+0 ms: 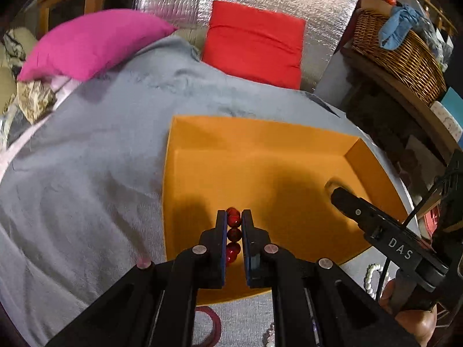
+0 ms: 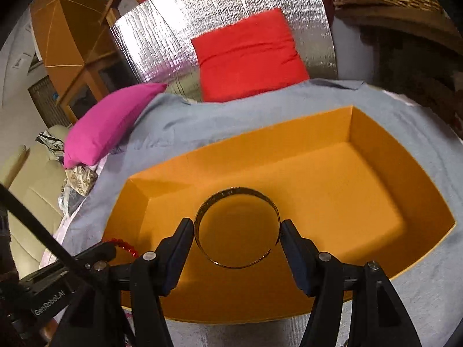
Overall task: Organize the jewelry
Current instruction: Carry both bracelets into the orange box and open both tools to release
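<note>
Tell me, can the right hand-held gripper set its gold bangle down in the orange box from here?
Probably yes. The right hand-held gripper holds the gold bangle right over the orange box, whose floor below looks bare.

We look from each wrist camera steeply down along its own fingers, close above the orange box [image 1: 260,173]. Our left view sits over the box's near left part, our right view over its near middle. Both share the box [image 2: 318,179] and the red cushion [image 1: 254,40] beyond it.
</note>
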A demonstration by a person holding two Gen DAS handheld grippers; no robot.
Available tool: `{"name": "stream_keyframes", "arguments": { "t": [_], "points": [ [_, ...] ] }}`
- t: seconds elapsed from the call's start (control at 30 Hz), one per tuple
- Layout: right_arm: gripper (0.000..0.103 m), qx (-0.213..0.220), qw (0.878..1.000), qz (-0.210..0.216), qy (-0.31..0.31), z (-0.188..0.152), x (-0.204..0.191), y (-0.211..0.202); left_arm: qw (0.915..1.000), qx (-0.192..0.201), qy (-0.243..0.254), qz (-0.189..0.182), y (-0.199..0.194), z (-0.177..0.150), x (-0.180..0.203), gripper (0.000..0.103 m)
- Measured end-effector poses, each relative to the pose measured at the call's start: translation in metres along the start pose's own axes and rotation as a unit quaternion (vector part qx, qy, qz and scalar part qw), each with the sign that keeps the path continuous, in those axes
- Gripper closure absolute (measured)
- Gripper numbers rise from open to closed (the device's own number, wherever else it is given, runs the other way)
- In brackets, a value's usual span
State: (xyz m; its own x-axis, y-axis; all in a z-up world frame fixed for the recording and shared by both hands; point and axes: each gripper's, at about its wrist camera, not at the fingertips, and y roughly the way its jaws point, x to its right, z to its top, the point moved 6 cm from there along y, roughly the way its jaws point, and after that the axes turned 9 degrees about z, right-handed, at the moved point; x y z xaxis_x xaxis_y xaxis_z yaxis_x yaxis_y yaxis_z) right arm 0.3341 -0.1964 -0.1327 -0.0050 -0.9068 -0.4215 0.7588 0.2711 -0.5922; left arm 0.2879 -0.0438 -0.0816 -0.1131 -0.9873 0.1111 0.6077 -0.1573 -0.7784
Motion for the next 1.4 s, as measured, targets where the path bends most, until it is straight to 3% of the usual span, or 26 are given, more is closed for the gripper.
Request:
{"name": "stream_keyframes", "arguments": {
  "t": [0.07,0.13,0.2,0.23,0.43,0.7,0.8,0.87,1.1,1.4],
  "points": [
    [0.035,-0.004,1.000,-0.002,0.005,-0.001,0.001,0.001,1.0000,-0.001,-0.004,-0.003,0.000,-0.001,-0.003,0.092],
    [0.030,-0.002,1.000,-0.003,0.006,0.001,0.001,-0.003,0.9999,0.002,-0.011,-0.006,-0.003,0.000,-0.009,0.083],
    [0.030,0.007,1.000,-0.001,0.007,0.003,0.001,-0.011,0.9996,0.012,-0.025,-0.007,-0.011,0.002,-0.017,0.060],
    [0.030,0.013,1.000,0.000,0.008,0.005,0.002,-0.016,0.9993,0.021,-0.030,-0.004,-0.015,0.003,-0.021,0.058],
    [0.030,0.069,0.997,-0.021,0.038,0.023,0.032,-0.057,0.9980,0.042,-0.047,0.007,-0.029,0.011,-0.036,0.055],
    [0.027,0.111,0.979,-0.093,0.142,0.031,0.121,-0.092,0.9969,0.031,-0.055,0.048,-0.023,0.007,-0.051,0.049],
    [0.027,0.109,0.972,-0.090,0.187,0.026,0.152,-0.091,0.9968,0.023,-0.048,0.059,-0.020,0.003,-0.053,0.049],
    [0.027,0.105,0.969,-0.065,0.214,0.022,0.163,-0.083,0.9962,0.017,-0.037,0.076,-0.017,0.000,-0.054,0.049],
    [0.027,0.084,0.968,-0.015,0.235,0.013,0.164,-0.065,0.9934,0.000,0.005,0.115,-0.010,-0.008,-0.054,0.047],
    [0.026,0.058,0.976,-0.035,0.208,-0.002,0.142,-0.063,0.9897,-0.032,0.047,0.131,-0.001,-0.020,-0.055,0.047]
  ]
}}
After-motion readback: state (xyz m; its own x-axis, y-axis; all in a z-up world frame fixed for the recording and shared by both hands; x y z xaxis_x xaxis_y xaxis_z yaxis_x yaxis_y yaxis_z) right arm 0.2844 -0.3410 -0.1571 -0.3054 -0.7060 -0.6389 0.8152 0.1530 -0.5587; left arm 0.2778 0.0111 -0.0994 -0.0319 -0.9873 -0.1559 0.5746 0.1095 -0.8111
